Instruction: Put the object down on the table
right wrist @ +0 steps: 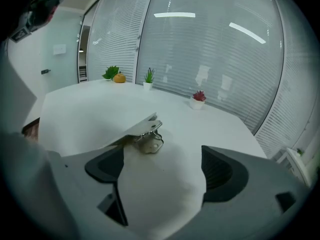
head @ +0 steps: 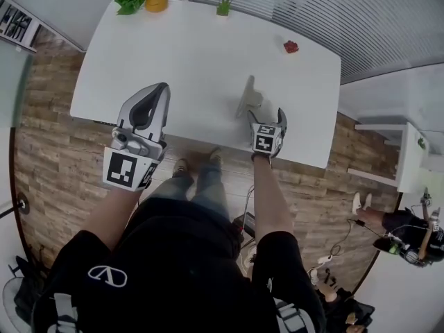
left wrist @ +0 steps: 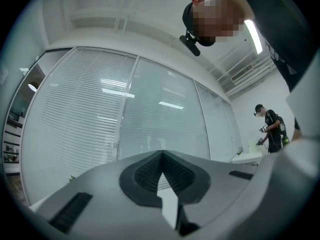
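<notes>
A flat pale board with a metal clip (right wrist: 149, 138) lies on the white table (head: 173, 54), near the front edge in the head view (head: 248, 97). My right gripper (head: 267, 118) stands just behind it, low over the table. Its jaws are open wide (right wrist: 162, 173) with only bare tabletop between the pads. The clip end rests ahead of the left pad (right wrist: 106, 165), and the board runs off behind that jaw. My left gripper (head: 161, 89) is raised over the table's front left, shut and holding nothing. Its pads meet (left wrist: 162, 155) and point up at the window blinds.
Small potted plants stand along the table's far edge: a leafy green one (head: 129, 0) beside an orange object (head: 156, 3), a small green one (head: 223, 7) and a red one (head: 291, 46). Another person (head: 409, 234) stands at the right by a second white table (head: 388, 151).
</notes>
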Tool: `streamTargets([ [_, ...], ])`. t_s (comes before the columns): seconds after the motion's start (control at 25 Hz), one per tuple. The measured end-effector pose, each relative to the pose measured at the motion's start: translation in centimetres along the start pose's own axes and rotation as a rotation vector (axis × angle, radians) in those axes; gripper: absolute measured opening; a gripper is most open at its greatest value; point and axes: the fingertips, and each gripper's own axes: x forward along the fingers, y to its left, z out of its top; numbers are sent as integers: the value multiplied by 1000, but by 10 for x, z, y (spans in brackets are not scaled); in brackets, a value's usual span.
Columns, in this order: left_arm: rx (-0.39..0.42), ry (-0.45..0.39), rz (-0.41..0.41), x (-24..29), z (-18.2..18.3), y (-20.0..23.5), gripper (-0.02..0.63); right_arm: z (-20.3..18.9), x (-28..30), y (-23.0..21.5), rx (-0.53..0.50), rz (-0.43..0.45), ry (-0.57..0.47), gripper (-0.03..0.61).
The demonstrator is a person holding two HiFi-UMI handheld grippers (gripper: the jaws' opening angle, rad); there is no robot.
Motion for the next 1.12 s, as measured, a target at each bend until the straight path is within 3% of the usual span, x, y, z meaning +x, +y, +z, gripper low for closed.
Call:
streamTargets([
  [0.16,-8,-10,-2,-5,6,2,3,10,-24,1,29,0,-57,483],
  [0.32,-8,-28,-10,-9,14,0,3,69,-58,9,40,6,-218,471],
  [0.52,-9,-43,-19,-12,23,-3,3,149,-129,24,129,40,-448,427],
  [0.72,-16,-55,-25,-14,31,-7,3,214,-215,37,117,52,-649,355],
  [0.84,-18,-68,-30,-16,39,-9,4,234,-264,40,100,29,-744,264],
  [1.12,-27,-75,-39,-24,47,-3,4,246,-317,47,120,-17,-810,139],
])
